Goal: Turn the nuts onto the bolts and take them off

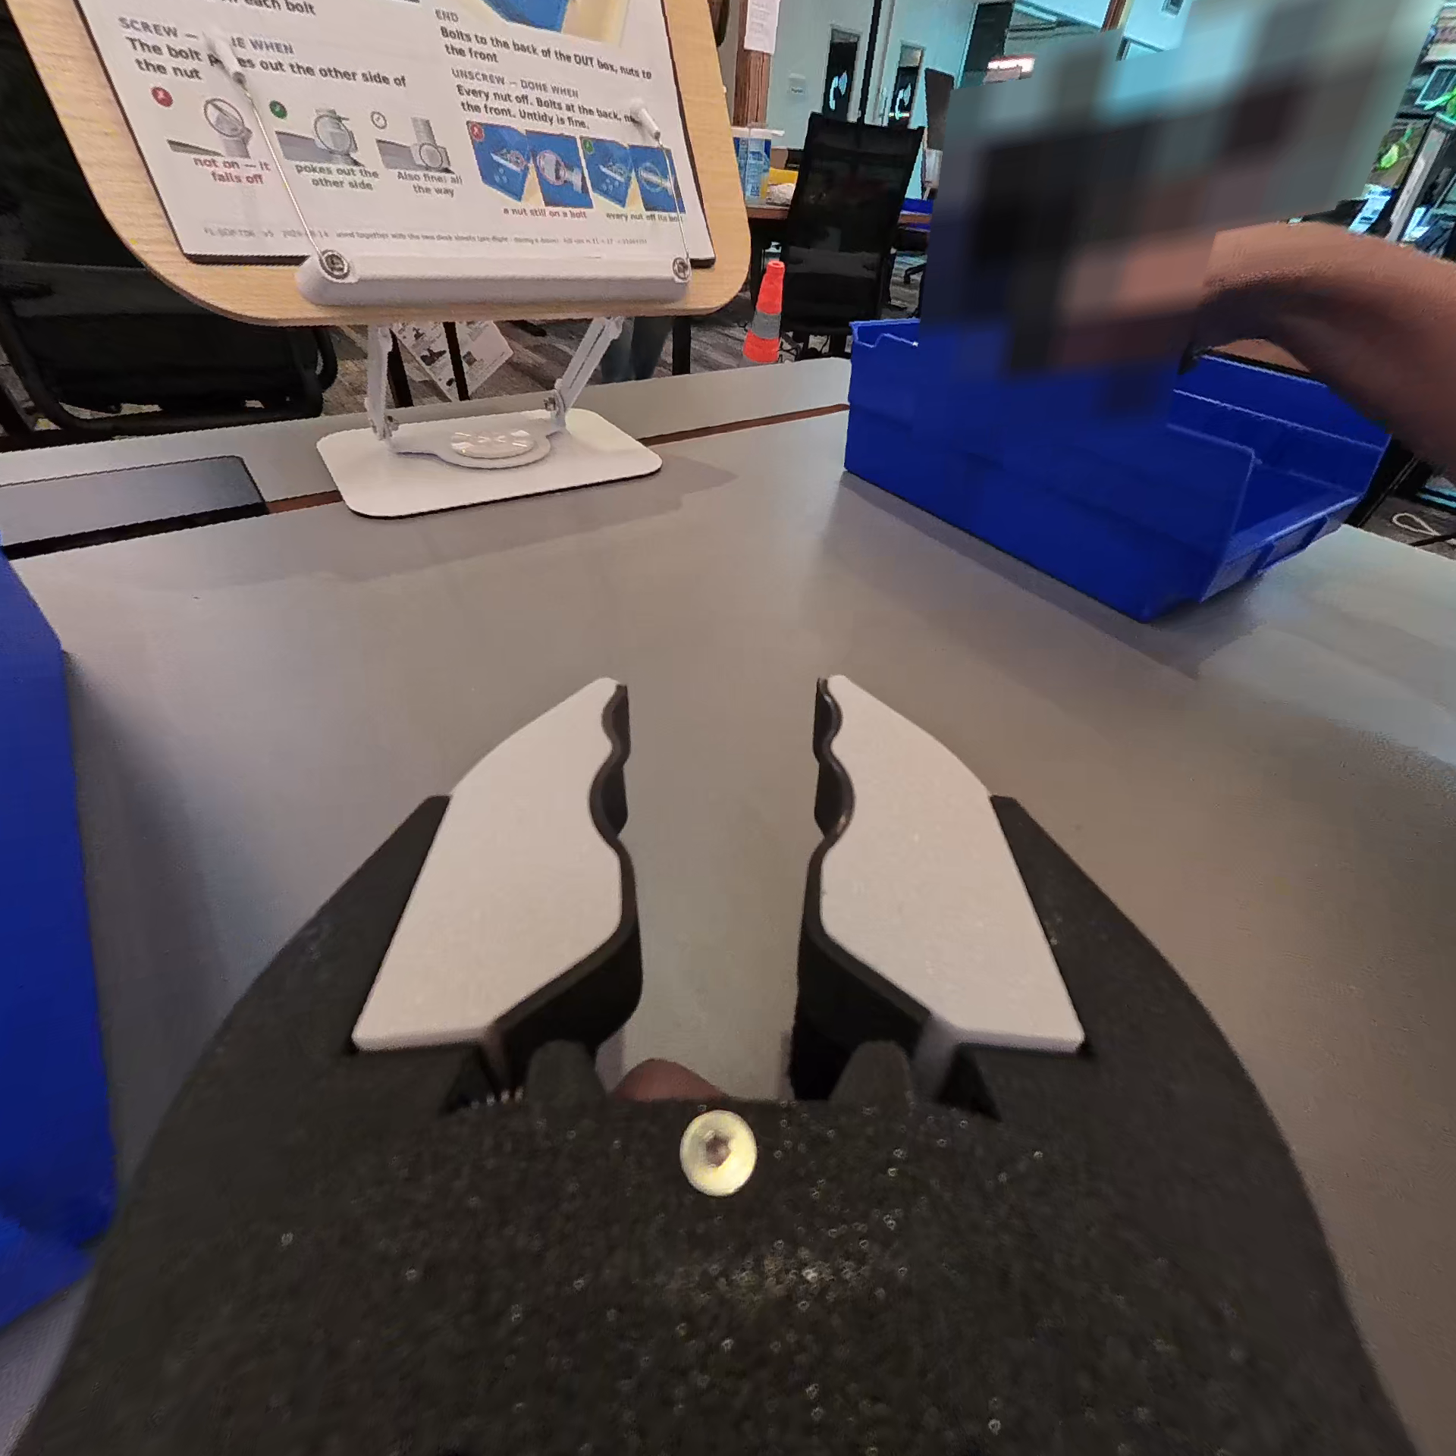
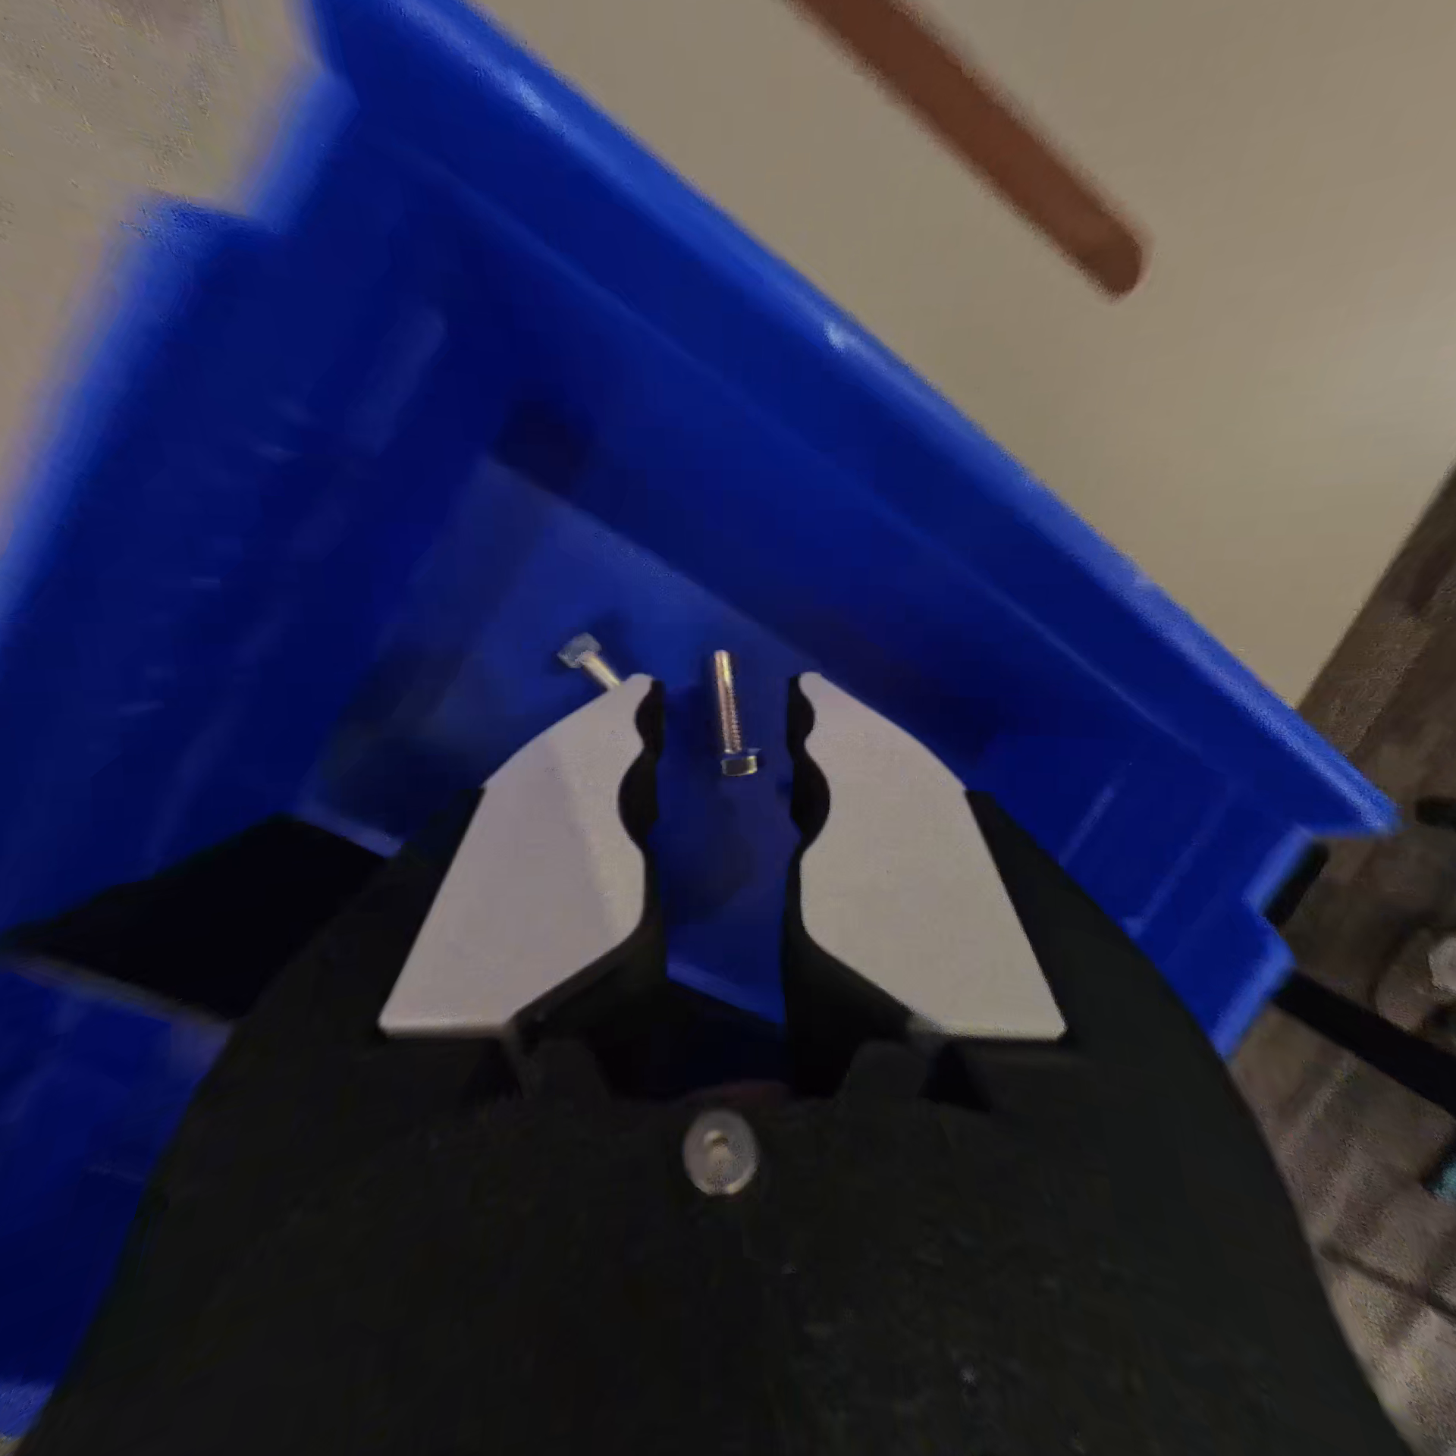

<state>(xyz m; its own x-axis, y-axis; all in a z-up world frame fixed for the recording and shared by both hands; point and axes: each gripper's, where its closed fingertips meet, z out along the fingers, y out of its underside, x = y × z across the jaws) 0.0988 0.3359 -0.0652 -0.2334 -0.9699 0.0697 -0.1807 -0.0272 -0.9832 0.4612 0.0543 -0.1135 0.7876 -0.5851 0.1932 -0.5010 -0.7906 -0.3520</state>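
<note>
In the right wrist view my right gripper is open and reaches down into a blue bin. A silver bolt lies on the bin floor between the fingertips, head toward me, untouched. A second bolt lies just left, partly hidden by the left finger. No nuts show. In the left wrist view my left gripper is open and empty above the grey table. The same blue bin stands far right, with a person's hand over it behind a blurred patch.
An instruction sheet on a wooden board with a white stand stands at the table's back. Another blue box is at the left edge. Chairs and an orange cone are beyond the table. A brown strip crosses the table past the bin. Tip to tip, the grippers are about 45 cm apart.
</note>
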